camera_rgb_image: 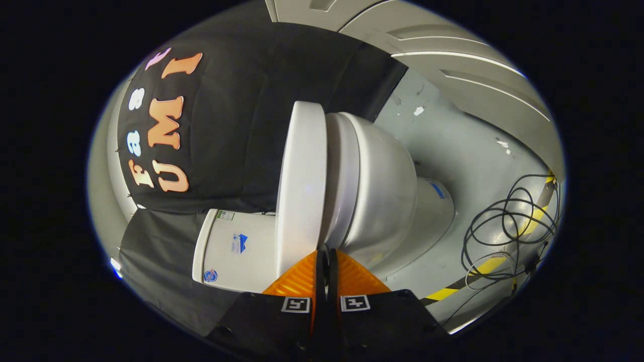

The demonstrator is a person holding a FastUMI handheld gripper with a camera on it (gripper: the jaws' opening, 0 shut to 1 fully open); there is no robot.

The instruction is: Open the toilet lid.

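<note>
The view is rolled on its side, so the white toilet lies sideways in it. Its lid (302, 186) rests flat against the seat (343, 176), which sits on the bowl (385, 191). The tank (236, 249) is beyond the lid, against the black cloth wall. My gripper (326, 254) is shut, its two fingers pressed together with nothing visible between them. The fingertips sit right at the seam where the lid's front rim meets the seat. The rim's nearest part is hidden behind the fingers.
The toilet's base (432, 201) stands on a grey floor (453, 146). Black cables (508, 226) lie coiled on the floor beside a yellow-black tape line (483, 269). A grey panelled wall (453, 55) lies beyond the floor.
</note>
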